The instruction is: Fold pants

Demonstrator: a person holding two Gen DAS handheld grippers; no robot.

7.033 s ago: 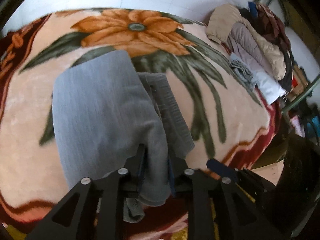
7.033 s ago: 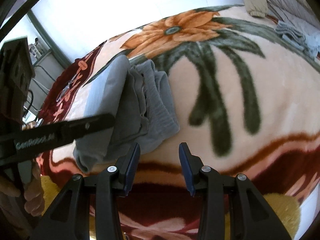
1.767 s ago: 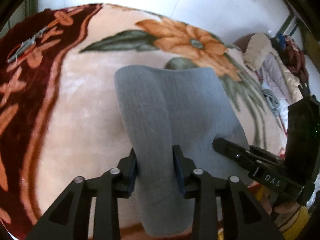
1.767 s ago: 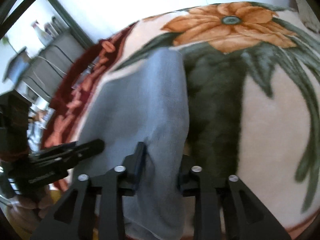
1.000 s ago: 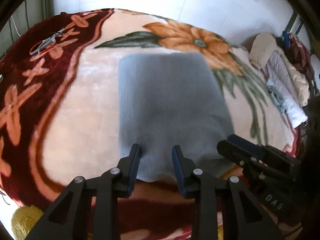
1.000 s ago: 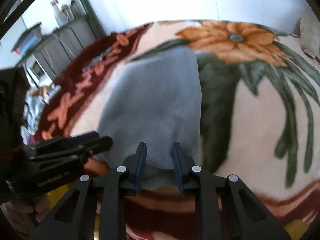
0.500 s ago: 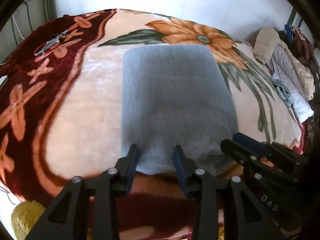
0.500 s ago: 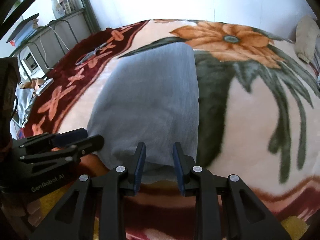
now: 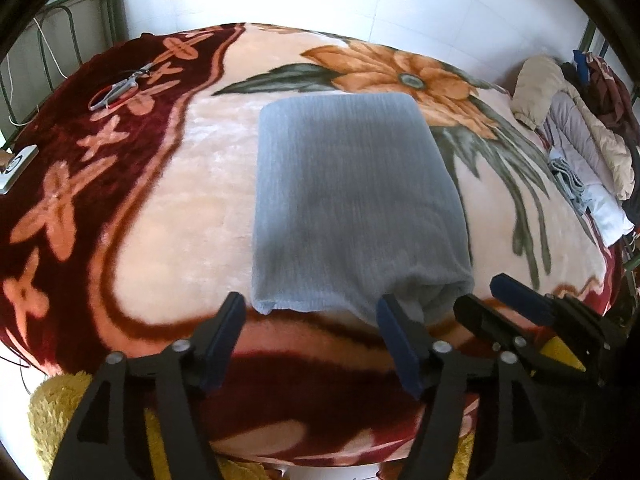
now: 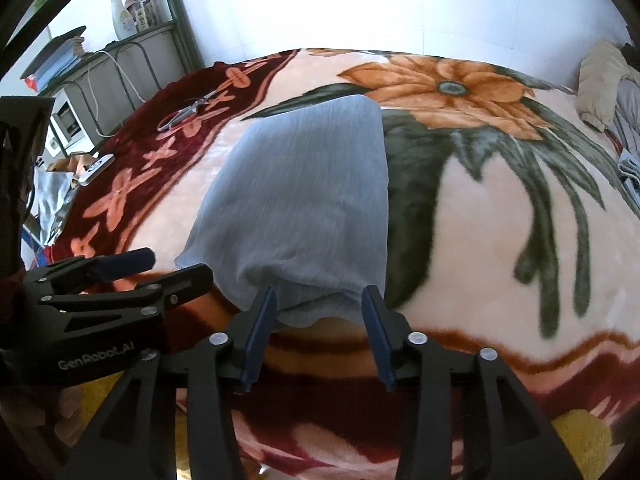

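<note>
- Inspecting the pants point(image 9: 352, 200) from both wrist views: I find them lying as a compact grey rectangle on the floral blanket point(image 9: 192, 208) of the bed, near edge just short of the blanket's dark red border.
- Far edge and both side edges read straight and squared; layered ends show at the near right corner, so I judge the folds themselves complete.
- My left gripper point(image 9: 308, 320) stands wide, holding nothing; its right finger shows in front of the near hem, and I cannot tell whether it touches the cloth.
- My right gripper point(image 10: 316, 312) is also parted and empty, its fingertips just at the near hem, which sags in a slight wave between them.
- Remaining work, in my judgement: at most a tidy of that near hem, then withdrawal.
- Scissors point(image 9: 116, 90) lie on the far left of the blanket, well apart from the pants; a clothes pile point(image 9: 568, 128) sits at the far right.
</note>
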